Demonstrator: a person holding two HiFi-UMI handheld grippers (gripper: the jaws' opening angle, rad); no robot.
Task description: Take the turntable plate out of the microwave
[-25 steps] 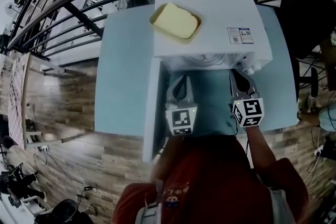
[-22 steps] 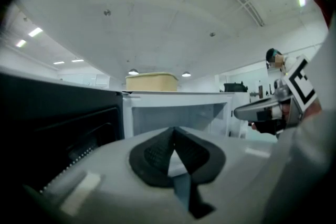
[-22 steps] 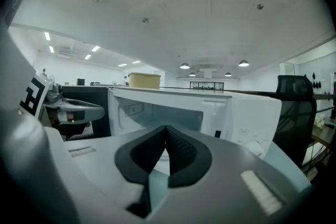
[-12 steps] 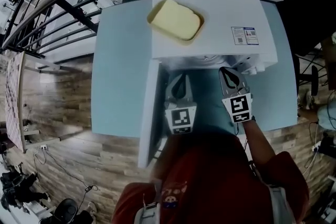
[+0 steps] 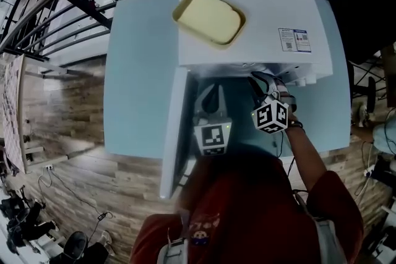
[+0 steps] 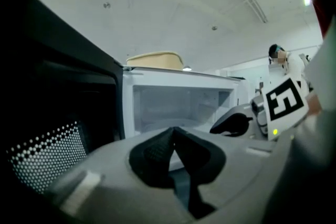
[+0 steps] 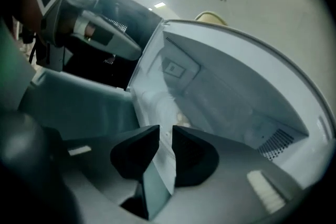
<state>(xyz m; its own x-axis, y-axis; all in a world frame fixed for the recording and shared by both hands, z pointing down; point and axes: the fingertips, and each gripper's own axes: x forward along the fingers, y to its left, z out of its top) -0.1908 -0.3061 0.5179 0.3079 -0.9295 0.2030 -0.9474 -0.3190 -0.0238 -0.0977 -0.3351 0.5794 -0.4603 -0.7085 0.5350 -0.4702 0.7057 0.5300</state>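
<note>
A white microwave (image 5: 253, 15) stands on a pale blue table (image 5: 139, 71), its door (image 5: 175, 127) swung open to the left. In the left gripper view the lit cavity (image 6: 178, 105) faces me, and the pale turntable plate (image 6: 160, 124) shows faintly on its floor. My left gripper (image 5: 212, 93) hovers before the opening, jaws shut and empty (image 6: 174, 131). To its right, my right gripper (image 5: 260, 78) is rolled over at the cavity's mouth. Its jaws (image 7: 166, 132) stand a narrow gap apart with nothing between them. The cavity floor (image 7: 167, 107) lies just ahead of them.
A yellow dish (image 5: 208, 17) sits on top of the microwave. The open door (image 6: 58, 128) walls off the left side. Beyond the table's front and left edges are wooden floor (image 5: 74, 151) and a dark railing (image 5: 80, 3). A person (image 6: 281, 60) stands far behind.
The right gripper has moved left and toward the microwave's mouth, sinking and rolling over so its marker cube now tilts. The left gripper has dipped slightly and stays shut.
</note>
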